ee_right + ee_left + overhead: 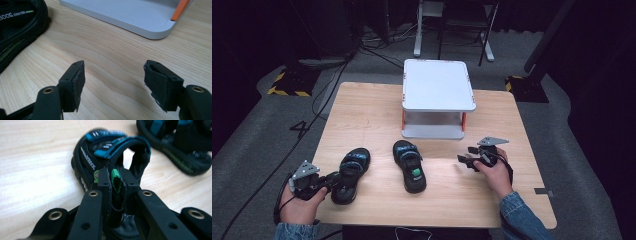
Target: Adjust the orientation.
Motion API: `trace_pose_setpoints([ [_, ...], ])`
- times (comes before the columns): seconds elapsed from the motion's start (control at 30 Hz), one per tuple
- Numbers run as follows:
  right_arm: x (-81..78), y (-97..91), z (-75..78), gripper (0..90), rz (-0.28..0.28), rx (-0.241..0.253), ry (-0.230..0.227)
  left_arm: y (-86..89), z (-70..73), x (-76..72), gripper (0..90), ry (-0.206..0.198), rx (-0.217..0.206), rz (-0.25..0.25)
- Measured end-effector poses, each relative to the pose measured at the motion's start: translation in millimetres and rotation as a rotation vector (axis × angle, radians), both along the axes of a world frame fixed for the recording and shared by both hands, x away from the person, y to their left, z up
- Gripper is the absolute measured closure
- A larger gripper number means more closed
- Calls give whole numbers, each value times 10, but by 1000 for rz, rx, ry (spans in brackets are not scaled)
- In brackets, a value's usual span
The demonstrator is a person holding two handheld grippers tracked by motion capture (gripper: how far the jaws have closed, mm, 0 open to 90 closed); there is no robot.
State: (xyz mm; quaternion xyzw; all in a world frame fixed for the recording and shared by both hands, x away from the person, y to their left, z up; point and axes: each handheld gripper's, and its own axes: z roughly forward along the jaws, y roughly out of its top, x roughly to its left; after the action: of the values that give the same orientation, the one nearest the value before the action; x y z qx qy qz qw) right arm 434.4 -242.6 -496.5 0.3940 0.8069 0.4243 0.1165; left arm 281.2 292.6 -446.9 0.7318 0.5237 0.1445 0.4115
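Here, left tool (117, 185) pinches sandal strap (115, 182) (green).

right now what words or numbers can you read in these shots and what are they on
"EDOG since 1988": white print on the side of the sandal at the left edge of the right gripper view; its first letters are cut off.
"4": painted on the grey floor left of the table.
White lettering on the sandal whose heel strap the left gripper pinches: too blurred to read.
White shelf: no text.
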Motion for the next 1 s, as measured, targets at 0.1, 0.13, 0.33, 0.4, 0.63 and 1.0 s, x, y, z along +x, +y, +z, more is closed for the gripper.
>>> trace_pose_setpoints([
  [0.1, -32, -51, 3, 334, -19, 3, 0, -14, 51, 25, 817, -34, -25, -4],
  [0.13, -39, -66, 5, 334, -21, 5, 0, -22, 70, 34, 818, -43, -26, -4],
  [0.33, -132, -191, 5, 334, -55, 3, -2, -56, 203, 119, 828, -108, -49, -13],
  [0.4, -167, -227, 5, 334, -63, 3, -1, -66, 248, 156, 831, -130, -58, -17],
  [0.63, -304, -368, 1, 333, -109, 1, -1, -161, 382, 299, 837, -195, -83, -42],
  [1.0, -452, -460, -9, 331, -145, -7, 3, -346, 599, 574, 839, -271, -112, -93],
])
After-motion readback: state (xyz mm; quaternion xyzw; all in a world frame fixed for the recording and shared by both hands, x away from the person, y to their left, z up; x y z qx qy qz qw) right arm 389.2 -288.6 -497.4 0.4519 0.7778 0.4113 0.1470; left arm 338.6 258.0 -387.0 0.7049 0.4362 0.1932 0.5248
